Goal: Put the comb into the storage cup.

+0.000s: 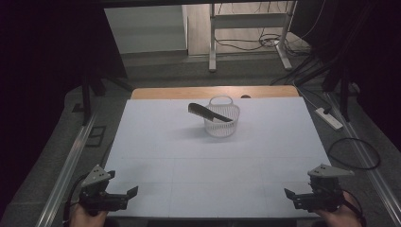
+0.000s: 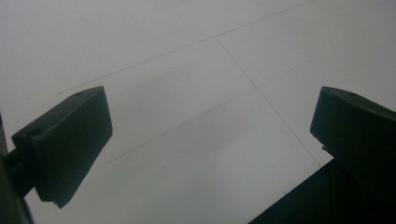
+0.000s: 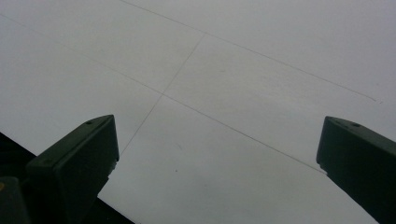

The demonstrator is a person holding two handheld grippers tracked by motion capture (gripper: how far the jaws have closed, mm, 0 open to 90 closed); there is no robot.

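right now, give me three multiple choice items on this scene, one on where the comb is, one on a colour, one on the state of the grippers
1. Where is the comb?
A. Flat on the table by the left gripper
B. Resting across the rim of the basket, one end sticking out to the left
C. Held in the right gripper

2. What colour is the basket?
A. White
B. Red
C. Black

3. How do the two grippers stand?
A. Both shut on the comb
B. Left open, right shut on the basket
C. Both open and holding nothing

Key: 1 B, the dark comb lies tilted on the basket's top edge in the high view. 2 A, its slatted wall and handle look white. 3 C, the left gripper and the right gripper each show jaws wide apart over the bare table, at its near edge.
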